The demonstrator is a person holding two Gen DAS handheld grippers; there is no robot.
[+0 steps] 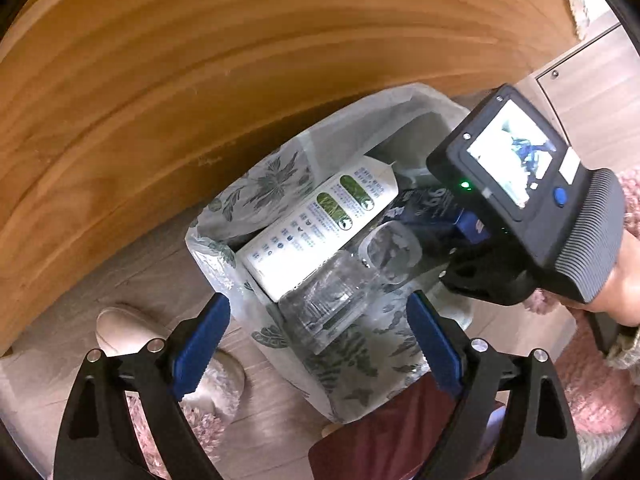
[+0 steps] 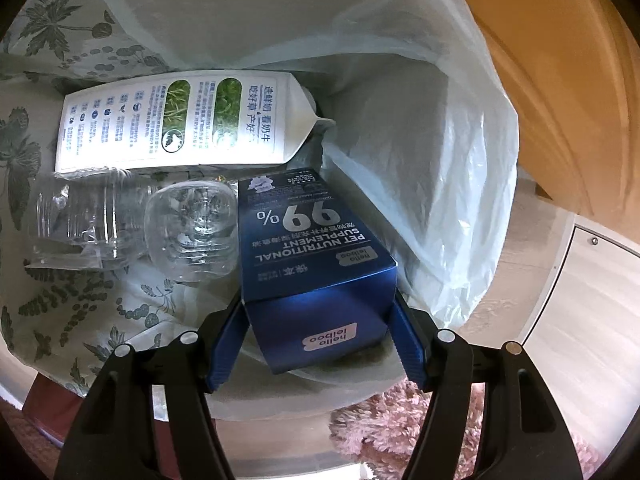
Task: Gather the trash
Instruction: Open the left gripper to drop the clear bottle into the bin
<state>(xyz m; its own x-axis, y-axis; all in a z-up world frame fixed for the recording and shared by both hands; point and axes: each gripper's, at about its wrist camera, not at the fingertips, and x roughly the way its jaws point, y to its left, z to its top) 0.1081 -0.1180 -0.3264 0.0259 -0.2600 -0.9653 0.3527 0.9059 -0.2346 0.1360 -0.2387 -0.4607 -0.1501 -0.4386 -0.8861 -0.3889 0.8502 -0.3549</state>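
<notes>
The right gripper [image 2: 320, 344] grips a blue supplement box [image 2: 316, 248] between its fingers [image 2: 226, 348], the pads pressing its near end, inside the mouth of the leaf-printed trash bag [image 2: 420, 152], beside a milk carton [image 2: 184, 120] and clear bottles [image 2: 192, 228]. The left gripper [image 1: 316, 344] hangs above the bag with fingers spread wide, nothing between them

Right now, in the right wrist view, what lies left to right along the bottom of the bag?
Crumpled clear bottle → clear plastic cup → blue supplement box, clamped in the right tool.
</notes>
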